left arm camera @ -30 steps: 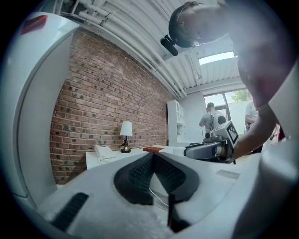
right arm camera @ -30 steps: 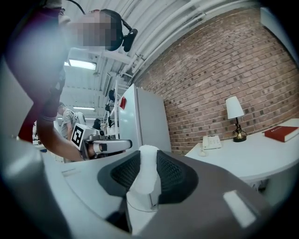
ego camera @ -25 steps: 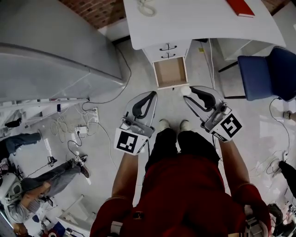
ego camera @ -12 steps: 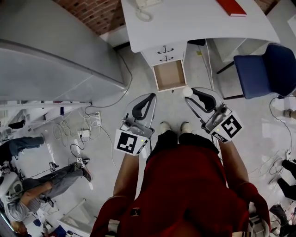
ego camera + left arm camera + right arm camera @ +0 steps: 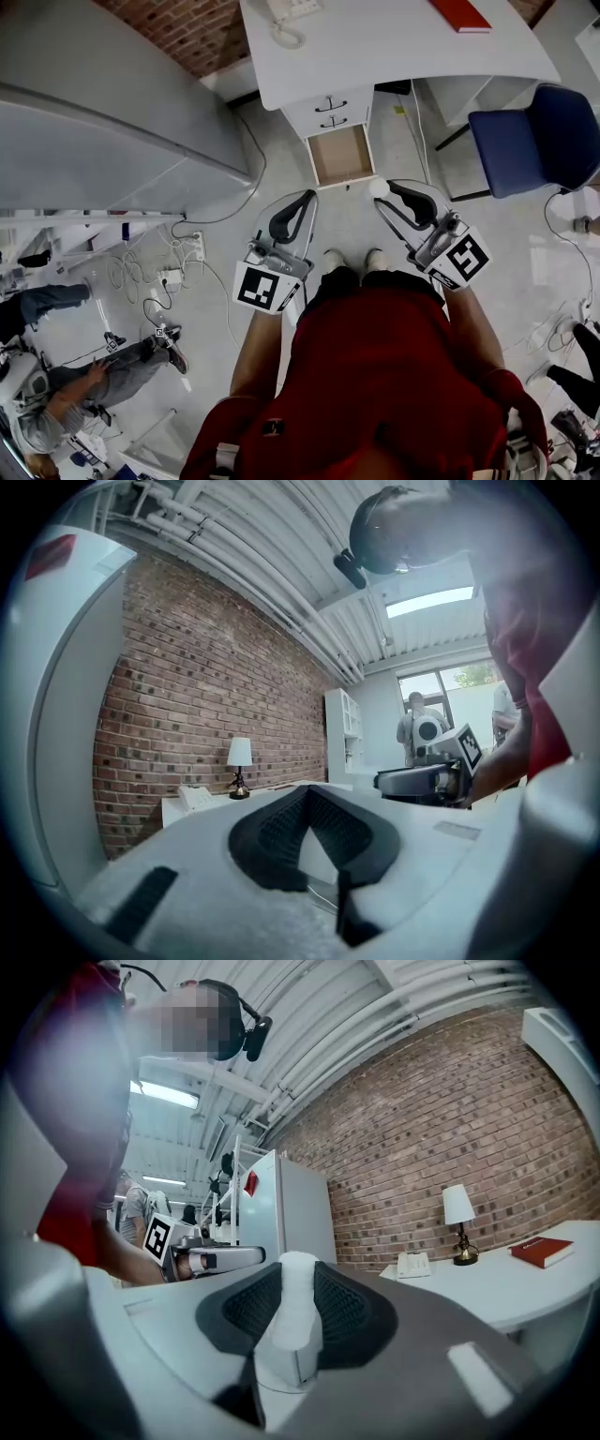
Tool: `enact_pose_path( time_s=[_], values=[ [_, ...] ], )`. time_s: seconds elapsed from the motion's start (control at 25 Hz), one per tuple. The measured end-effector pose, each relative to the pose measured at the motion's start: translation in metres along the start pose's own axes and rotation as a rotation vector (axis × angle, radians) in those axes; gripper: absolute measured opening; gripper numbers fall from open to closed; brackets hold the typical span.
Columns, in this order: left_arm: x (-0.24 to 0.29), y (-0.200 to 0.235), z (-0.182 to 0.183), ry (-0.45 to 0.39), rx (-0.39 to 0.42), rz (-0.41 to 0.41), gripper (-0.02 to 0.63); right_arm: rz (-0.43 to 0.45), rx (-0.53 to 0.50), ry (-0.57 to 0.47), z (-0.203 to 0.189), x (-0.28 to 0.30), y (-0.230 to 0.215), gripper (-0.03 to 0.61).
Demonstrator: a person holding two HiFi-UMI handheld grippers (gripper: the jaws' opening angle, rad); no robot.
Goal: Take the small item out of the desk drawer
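Red shirt (image 5: 375,375) fills the bottom of my head view, with both grippers held out above the grey floor (image 5: 394,150). My left gripper (image 5: 307,195) has its jaws together at the tips, nothing between them. My right gripper (image 5: 389,194) is clamped on the small white item (image 5: 378,187), which stands upright between the black pads, out of the drawer and just in front of it. Beyond sits the open drawer (image 5: 342,155), pulled out from the white desk (image 5: 394,47). A telephone (image 5: 289,11) and a red book (image 5: 459,13) lie on top; a blue chair (image 5: 530,131) stands at the right, with the brick wall (image 5: 187,23) behind.
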State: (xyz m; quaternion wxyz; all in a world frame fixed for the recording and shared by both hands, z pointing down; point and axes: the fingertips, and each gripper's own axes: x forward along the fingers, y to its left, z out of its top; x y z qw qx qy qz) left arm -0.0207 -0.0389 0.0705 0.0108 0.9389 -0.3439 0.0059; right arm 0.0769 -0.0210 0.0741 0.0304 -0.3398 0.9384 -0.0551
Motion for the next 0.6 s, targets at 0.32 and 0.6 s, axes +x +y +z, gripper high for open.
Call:
enact_pose_path(
  time_s=[0.32, 0.6],
  values=[
    [0.0070, -0.0023, 0.0031, -0.008, 0.002, -0.019, 0.005, 0.001, -0.002, 0.015, -0.0014, -0.0012, -0.0017, 0.123],
    [0.0059, -0.0004, 0.0001, 0.000, -0.004, -0.012, 0.005, 0.004, -0.003, 0.026, -0.0056, -0.0014, -0.0037, 0.123]
  ],
)
